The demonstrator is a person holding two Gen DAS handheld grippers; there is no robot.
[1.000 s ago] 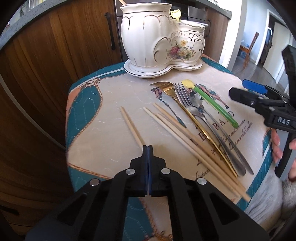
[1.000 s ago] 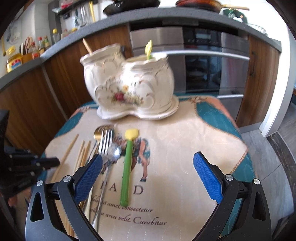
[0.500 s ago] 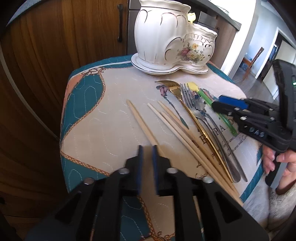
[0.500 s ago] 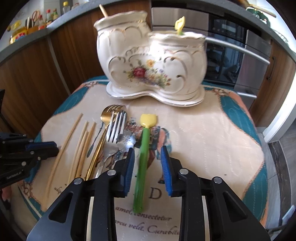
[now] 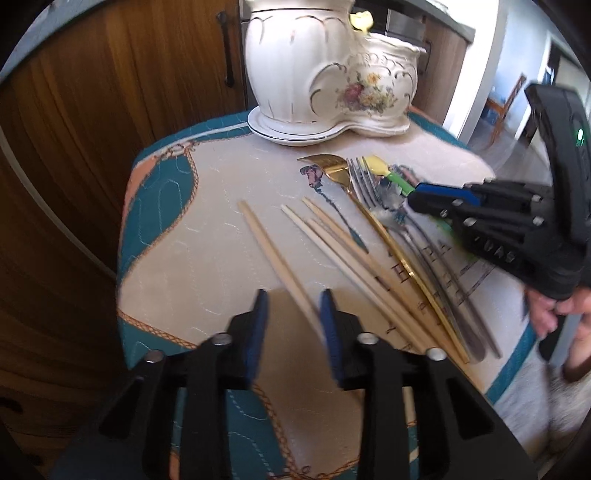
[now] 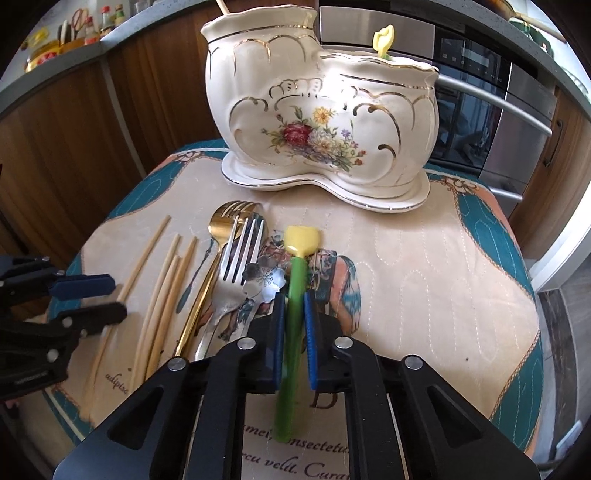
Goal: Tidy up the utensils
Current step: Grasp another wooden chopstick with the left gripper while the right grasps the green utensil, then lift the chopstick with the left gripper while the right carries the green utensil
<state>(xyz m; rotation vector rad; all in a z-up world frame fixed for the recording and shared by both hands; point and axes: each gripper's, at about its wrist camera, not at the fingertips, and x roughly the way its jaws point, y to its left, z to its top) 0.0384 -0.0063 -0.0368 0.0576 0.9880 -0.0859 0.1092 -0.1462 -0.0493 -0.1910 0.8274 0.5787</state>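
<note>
A white floral ceramic holder (image 6: 325, 122) with two compartments stands at the back of the mat; it also shows in the left wrist view (image 5: 328, 74). My right gripper (image 6: 293, 306) is shut on the green-handled utensil with a yellow head (image 6: 295, 291), which still lies on the mat. My left gripper (image 5: 291, 306) is open, its jaws on either side of the leftmost wooden chopstick (image 5: 273, 258). Other chopsticks (image 5: 343, 254), a gold spoon (image 5: 369, 218) and silver forks (image 6: 236, 266) lie side by side on the mat.
A quilted teal and beige mat (image 6: 424, 280) covers the small table. Wooden cabinets (image 5: 110, 110) and an oven (image 6: 480, 92) stand behind. A yellow-headed utensil (image 6: 383, 38) and a stick (image 6: 221, 5) stand in the holder.
My left gripper has opened and moved forward around the leftmost chopstick. My right gripper has come down and closed from wide open onto the green handle.
</note>
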